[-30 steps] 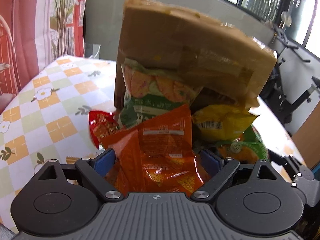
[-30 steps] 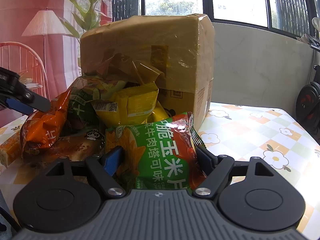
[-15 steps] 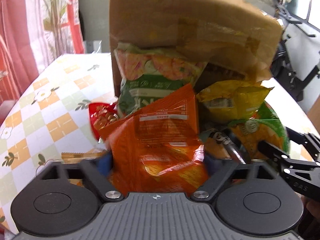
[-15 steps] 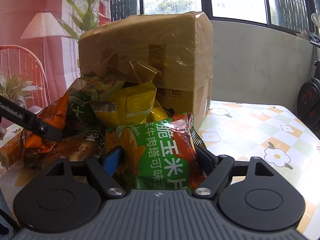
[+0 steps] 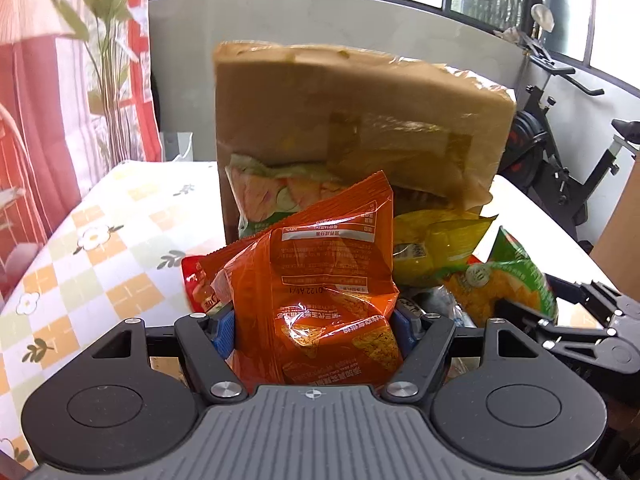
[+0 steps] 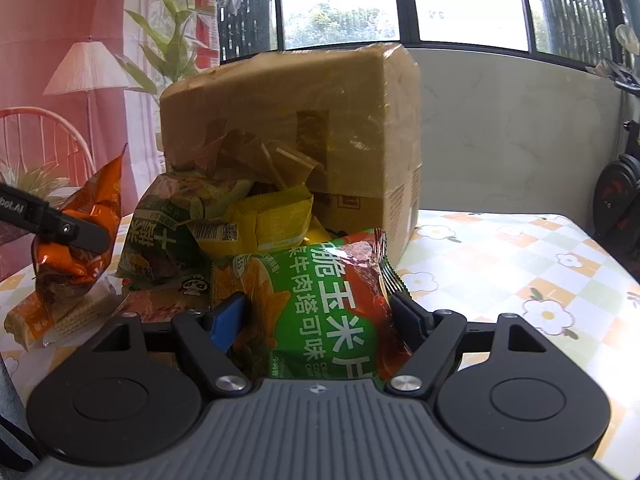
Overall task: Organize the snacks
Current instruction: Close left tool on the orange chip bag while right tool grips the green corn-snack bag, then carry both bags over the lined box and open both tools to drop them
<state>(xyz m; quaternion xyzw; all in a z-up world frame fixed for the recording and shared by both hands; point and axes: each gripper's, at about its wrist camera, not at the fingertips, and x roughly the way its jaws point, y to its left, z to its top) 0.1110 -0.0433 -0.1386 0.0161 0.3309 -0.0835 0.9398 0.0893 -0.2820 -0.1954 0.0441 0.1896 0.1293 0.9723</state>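
A cardboard box (image 5: 352,120) lies on its side on the flowered table, with snack bags spilling from its open front; it also shows in the right wrist view (image 6: 304,128). My left gripper (image 5: 314,326) is shut on an orange chip bag (image 5: 324,276), held up off the pile; the bag also shows at far left in the right wrist view (image 6: 86,224). My right gripper (image 6: 316,316) is shut on a green corn chip bag (image 6: 320,312), seen at right in the left wrist view (image 5: 508,284). A yellow bag (image 6: 264,224) and a green bag (image 6: 168,224) lie between them.
A small red packet (image 5: 200,284) lies left of the orange bag. A flat wafer pack (image 6: 48,316) lies on the table at the left. An exercise bike (image 5: 560,152) stands beyond the table's right side. A plant and red curtain stand at the left.
My left gripper has lifted the orange bag up and pulled back from the box. The right gripper has held the green bag nearly still, backing off slightly.
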